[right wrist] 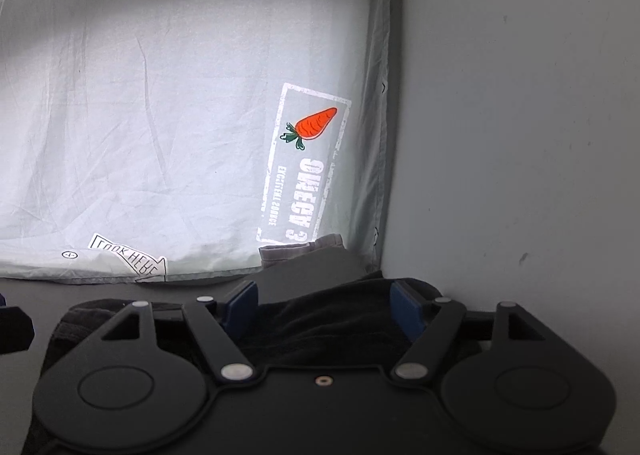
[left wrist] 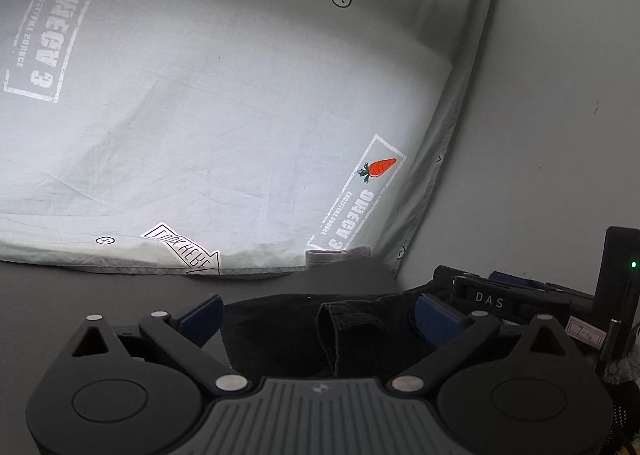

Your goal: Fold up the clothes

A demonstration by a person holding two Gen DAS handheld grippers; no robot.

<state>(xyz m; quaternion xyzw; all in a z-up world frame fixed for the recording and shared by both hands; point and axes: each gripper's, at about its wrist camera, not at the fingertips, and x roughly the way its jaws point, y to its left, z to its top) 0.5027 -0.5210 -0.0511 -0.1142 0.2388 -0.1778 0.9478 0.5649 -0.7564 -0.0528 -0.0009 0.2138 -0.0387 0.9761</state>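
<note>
two grippers sitting side by side over one black garment, low near bed edge. left gripper w/ jaws wide apart, cloth bunching between pads, hem fold nearer right pad; not clamping. right gripper also wide open, black cloth lying between pads, prob just resting there, hard to tell. garment's long axis running across both jaws, left-right. one grey printed sheet spreading ahead, one small grey cloth piece poking at its edge. both grippers seeming equally near.
</note>
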